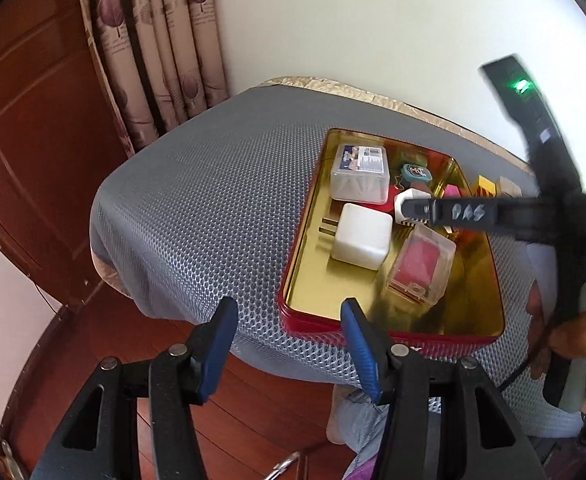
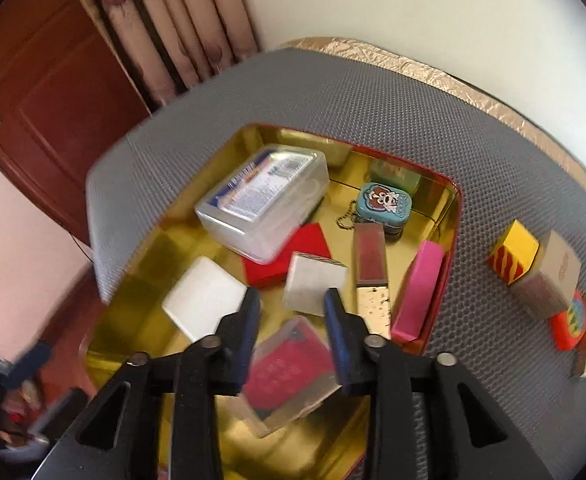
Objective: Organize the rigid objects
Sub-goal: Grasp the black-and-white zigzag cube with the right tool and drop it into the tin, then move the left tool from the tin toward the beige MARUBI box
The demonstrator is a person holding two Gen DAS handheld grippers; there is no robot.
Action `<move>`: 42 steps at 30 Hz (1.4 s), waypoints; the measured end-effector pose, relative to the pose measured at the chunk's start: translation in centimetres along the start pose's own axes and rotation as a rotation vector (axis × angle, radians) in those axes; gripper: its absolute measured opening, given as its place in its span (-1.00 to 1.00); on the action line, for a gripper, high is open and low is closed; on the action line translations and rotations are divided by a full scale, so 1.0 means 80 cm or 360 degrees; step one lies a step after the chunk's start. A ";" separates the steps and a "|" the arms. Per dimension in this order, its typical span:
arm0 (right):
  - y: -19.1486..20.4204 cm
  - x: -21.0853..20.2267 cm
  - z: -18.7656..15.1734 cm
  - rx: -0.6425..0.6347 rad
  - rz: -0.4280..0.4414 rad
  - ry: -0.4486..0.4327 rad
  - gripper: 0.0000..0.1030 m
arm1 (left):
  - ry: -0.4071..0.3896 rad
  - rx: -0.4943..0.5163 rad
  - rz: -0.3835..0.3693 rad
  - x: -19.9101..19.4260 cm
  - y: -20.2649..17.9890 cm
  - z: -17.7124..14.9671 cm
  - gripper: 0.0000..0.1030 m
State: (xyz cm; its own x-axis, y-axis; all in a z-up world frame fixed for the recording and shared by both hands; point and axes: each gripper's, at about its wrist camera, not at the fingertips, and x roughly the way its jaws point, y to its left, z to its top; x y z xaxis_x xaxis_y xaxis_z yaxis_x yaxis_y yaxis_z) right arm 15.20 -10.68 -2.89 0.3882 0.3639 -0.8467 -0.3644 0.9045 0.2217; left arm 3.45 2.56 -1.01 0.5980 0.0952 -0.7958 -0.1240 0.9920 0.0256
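A red tin (image 1: 309,324) with a gold inside (image 2: 141,280) sits on the grey mesh-covered table. In it lie a clear labelled box (image 2: 265,200), a white charger cube (image 1: 363,236), a red flat box (image 2: 289,256), a small white block (image 2: 313,284), a teal cartoon tin (image 2: 385,202), a pink box (image 2: 419,292) and a tilted clear case with red contents (image 1: 421,264). My right gripper (image 2: 292,298) hangs open over that case, apart from it. My left gripper (image 1: 289,306) is open and empty at the tin's near left corner.
Right of the tin on the mesh stand a yellow-and-red cube (image 2: 513,252), a grey-beige box (image 2: 549,276) and a red round item (image 2: 569,322). The table edge (image 1: 165,296) drops to wooden floor at left. A curtain and wooden door stand behind.
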 end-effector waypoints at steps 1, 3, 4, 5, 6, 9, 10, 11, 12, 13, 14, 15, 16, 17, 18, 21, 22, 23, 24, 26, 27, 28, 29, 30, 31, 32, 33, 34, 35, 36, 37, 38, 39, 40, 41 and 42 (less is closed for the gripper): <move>-0.004 -0.012 -0.002 0.0035 0.0028 -0.0063 -0.08 | -0.0002 0.0010 0.0004 0.000 -0.001 0.000 0.06; -0.012 -0.039 -0.011 0.0078 0.0028 -0.0194 -0.07 | 0.0000 0.0027 0.0016 0.000 -0.004 -0.001 0.06; -0.019 -0.056 -0.019 0.0098 0.0009 -0.0262 -0.06 | 0.0005 0.0039 0.0019 0.001 -0.006 -0.002 0.06; -0.027 -0.071 -0.029 0.0109 -0.0043 -0.0318 -0.01 | 0.0008 0.0046 0.0021 0.001 -0.008 -0.003 0.06; -0.034 -0.082 -0.039 0.0114 -0.0115 -0.0361 0.19 | 0.0012 0.0055 0.0024 0.002 -0.009 -0.004 0.06; -0.070 -0.116 -0.085 0.0133 -0.0454 -0.0487 0.46 | 0.0013 0.0087 0.0036 0.002 -0.014 -0.005 0.06; -0.088 -0.124 -0.102 0.0140 -0.0589 -0.0492 0.46 | 0.0011 0.0100 0.0041 0.001 -0.017 -0.006 0.06; -0.104 -0.128 -0.114 0.0148 -0.0699 -0.0470 0.46 | 0.0009 0.0112 0.0045 0.001 -0.018 -0.006 0.06; -0.123 -0.130 -0.126 0.0167 -0.0798 -0.0435 0.46 | 0.0009 0.0125 0.0049 0.000 -0.020 -0.007 0.06; -0.147 -0.135 -0.141 0.0203 -0.0876 -0.0406 0.46 | 0.0008 0.0148 0.0060 0.000 -0.025 -0.008 0.06; -0.165 -0.141 -0.153 0.0229 -0.0925 -0.0394 0.46 | 0.0005 0.0163 0.0068 -0.001 -0.027 -0.009 0.06; -0.184 -0.147 -0.165 0.0252 -0.1004 -0.0380 0.47 | 0.0000 0.0182 0.0078 -0.001 -0.031 -0.010 0.06; -0.200 -0.151 -0.174 0.0264 -0.1104 -0.0362 0.54 | -0.0016 0.0211 0.0092 -0.003 -0.036 -0.012 0.06; -0.217 -0.155 -0.185 0.0268 -0.1207 -0.0347 0.60 | -0.0028 0.0231 0.0101 -0.004 -0.040 -0.013 0.06; -0.229 -0.158 -0.193 0.0271 -0.1269 -0.0341 0.75 | -0.0046 0.0260 0.0116 -0.005 -0.045 -0.014 0.06; -0.270 -0.164 -0.216 0.0342 -0.1422 -0.0304 0.85 | -0.0054 0.0323 0.0143 -0.005 -0.055 -0.020 0.06; -0.282 -0.163 -0.222 0.0382 -0.1406 -0.0295 0.86 | -0.0048 0.0349 0.0144 -0.004 -0.060 -0.023 0.06; -0.293 -0.161 -0.231 0.0434 -0.1365 -0.0291 0.89 | -0.0044 0.0369 0.0144 -0.003 -0.063 -0.025 0.06; -0.307 -0.158 -0.235 0.0508 -0.1303 -0.0255 0.87 | -0.0046 0.0393 0.0149 -0.004 -0.068 -0.027 0.06; -0.321 -0.167 -0.239 0.0612 -0.1201 -0.0315 0.90 | -0.0076 0.0431 0.0168 -0.007 -0.080 -0.029 0.06; -0.327 -0.172 -0.241 0.0660 -0.1177 -0.0339 0.92 | -0.0088 0.0445 0.0173 -0.010 -0.086 -0.031 0.06; -0.331 -0.174 -0.242 0.0689 -0.1157 -0.0351 0.92 | -0.0088 0.0460 0.0171 -0.013 -0.094 -0.031 0.06; -0.336 -0.175 -0.242 0.0714 -0.1126 -0.0359 0.92 | -0.0080 0.0462 0.0161 -0.014 -0.099 -0.031 0.06; -0.339 -0.175 -0.243 0.0731 -0.1104 -0.0361 0.92 | -0.0061 0.0458 0.0122 -0.016 -0.106 -0.031 0.06; -0.341 -0.175 -0.243 0.0743 -0.1090 -0.0363 0.92 | -0.0046 0.0460 0.0086 -0.017 -0.111 -0.030 0.06; -0.341 -0.175 -0.242 0.0740 -0.1083 -0.0368 0.92 | -0.0029 0.0469 0.0050 -0.017 -0.120 -0.030 0.06; -0.341 -0.175 -0.241 0.0728 -0.1074 -0.0367 0.93 | -0.0013 0.0485 0.0032 -0.017 -0.129 -0.029 0.06; -0.340 -0.173 -0.240 0.0715 -0.1061 -0.0361 0.93 | -0.0001 0.0497 0.0023 -0.016 -0.136 -0.029 0.06; -0.340 -0.172 -0.238 0.0698 -0.1048 -0.0355 0.93 | 0.0017 0.0510 0.0003 -0.015 -0.147 -0.030 0.06; -0.340 -0.172 -0.238 0.0688 -0.1047 -0.0352 0.95 | 0.0047 0.0520 -0.0043 -0.013 -0.155 -0.027 0.06; -0.340 -0.171 -0.236 0.0686 -0.1049 -0.0351 0.95 | 0.0078 0.0525 -0.0094 -0.012 -0.163 -0.025 0.06; -0.340 -0.171 -0.235 0.0685 -0.1049 -0.0354 0.95 | 0.0107 0.0527 -0.0138 -0.009 -0.170 -0.020 0.06; -0.339 -0.172 -0.234 0.0686 -0.1049 -0.0359 0.95 | 0.0126 0.0528 -0.0176 -0.007 -0.176 -0.013 0.06; -0.340 -0.172 -0.233 0.0689 -0.1046 -0.0366 0.96 | 0.0144 0.0529 -0.0233 -0.003 -0.183 -0.004 0.06; -0.325 -0.173 -0.236 0.0692 -0.1042 -0.0376 0.96 | 0.0159 0.0533 -0.0294 0.001 -0.190 0.006 0.06; -0.320 -0.174 -0.237 0.0696 -0.1036 -0.0385 0.96 | 0.0170 0.0550 -0.0337 0.005 -0.199 0.019 0.06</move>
State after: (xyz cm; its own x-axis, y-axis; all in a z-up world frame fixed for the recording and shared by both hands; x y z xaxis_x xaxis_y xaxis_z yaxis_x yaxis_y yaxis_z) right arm 3.09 -43.13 -5.97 0.5981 -0.2709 -0.7542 0.3401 0.9380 -0.0672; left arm 6.89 -13.07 -0.85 0.4939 -0.1049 -0.8632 0.2770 0.9600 0.0418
